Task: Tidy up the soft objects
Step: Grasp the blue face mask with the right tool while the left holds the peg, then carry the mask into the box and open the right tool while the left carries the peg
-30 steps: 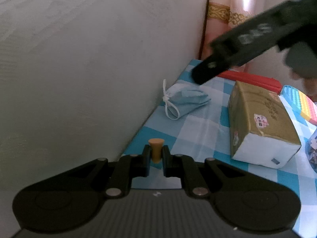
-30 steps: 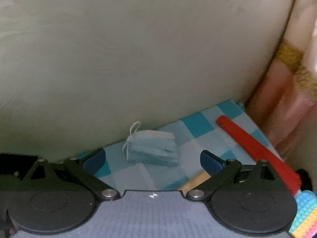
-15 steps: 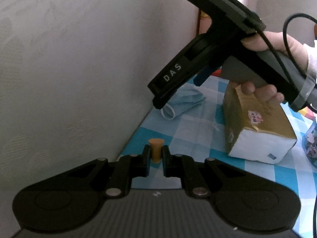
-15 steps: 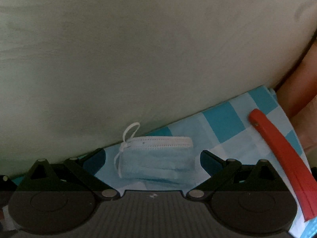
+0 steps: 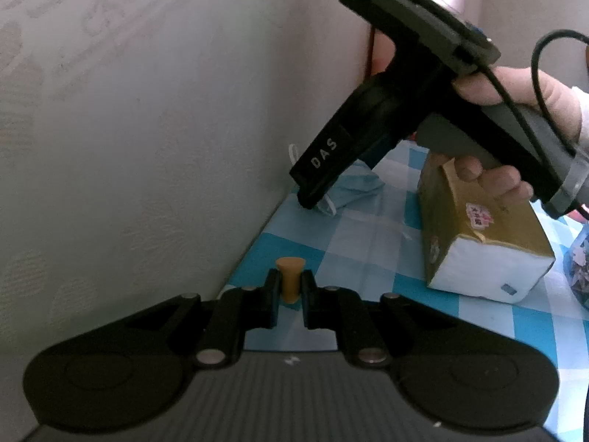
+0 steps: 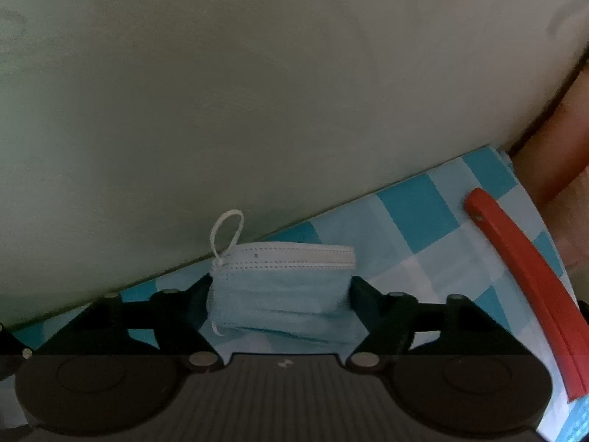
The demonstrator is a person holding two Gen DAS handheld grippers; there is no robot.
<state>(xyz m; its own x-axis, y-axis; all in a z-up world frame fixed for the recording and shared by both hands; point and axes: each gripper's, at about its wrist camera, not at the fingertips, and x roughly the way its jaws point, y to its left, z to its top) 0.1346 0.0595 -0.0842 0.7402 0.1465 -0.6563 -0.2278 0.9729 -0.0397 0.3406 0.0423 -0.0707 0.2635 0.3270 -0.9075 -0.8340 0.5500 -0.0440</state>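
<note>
A folded light-blue face mask [image 6: 283,283] lies on the blue-checked tablecloth [image 5: 368,243], right against the wall. My right gripper [image 6: 279,294] points steeply down over it. Its jaws are closing, with the mask between them and the fingertips [image 6: 362,294] at the mask's two short ends; the mask lies flat, not crumpled. In the left wrist view that gripper's body hides most of the mask [image 5: 359,188]. My left gripper [image 5: 289,281] rests low near the table's near corner, shut on a small tan peg [image 5: 289,276].
A gold-wrapped tissue pack [image 5: 475,235] stands just right of the mask, under the person's hand [image 5: 515,88]. A red flat strip [image 6: 526,276] lies at the far right. The pale wall [image 6: 257,92] bounds the table's left side. A blue patterned object [image 5: 579,272] shows at the right edge.
The right gripper came down over the mask and its jaws narrowed from wide open until the fingertips reached the mask's ends. The left gripper stayed still.
</note>
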